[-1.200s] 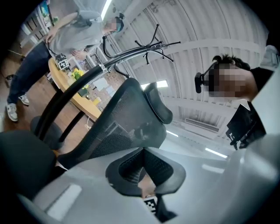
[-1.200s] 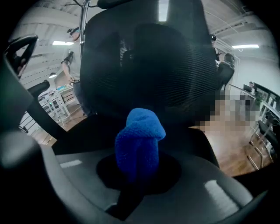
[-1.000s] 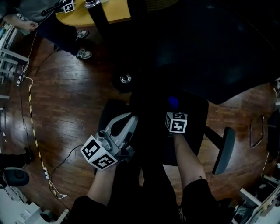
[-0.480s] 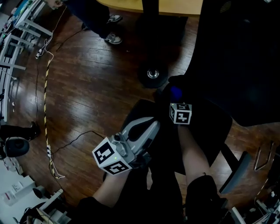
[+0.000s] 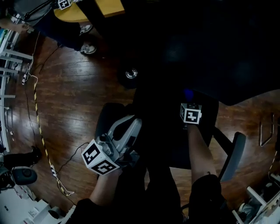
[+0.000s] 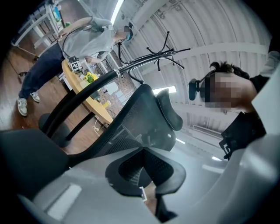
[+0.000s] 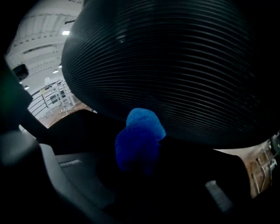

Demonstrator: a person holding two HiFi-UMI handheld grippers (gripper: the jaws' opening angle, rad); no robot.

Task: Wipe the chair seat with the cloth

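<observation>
The black chair seat (image 5: 166,135) lies below me in the head view, its ribbed backrest (image 7: 166,65) filling the right gripper view. My right gripper (image 5: 188,99) is over the back of the seat, shut on a bunched blue cloth (image 5: 188,93) (image 7: 140,138) that sticks out toward the backrest. Whether the cloth touches the seat is hidden in the dark. My left gripper (image 5: 127,127) rests at the seat's left edge, pointing upward at the mesh backrest (image 6: 131,118). Its grey fingers meet at the tips, with nothing between them.
Armrests flank the seat on the right (image 5: 232,155) and left (image 5: 107,116). A chair caster (image 5: 131,73) sits on the wooden floor behind. Another person (image 6: 83,39) stands at a round wooden table (image 5: 109,6); their shoes (image 5: 87,47) are nearby. A cable (image 5: 39,131) trails along the floor at left.
The head view has swung about. The right gripper stays shut on the cloth at the back of the seat, shifted slightly right. The left gripper stays at the seat's left edge.
</observation>
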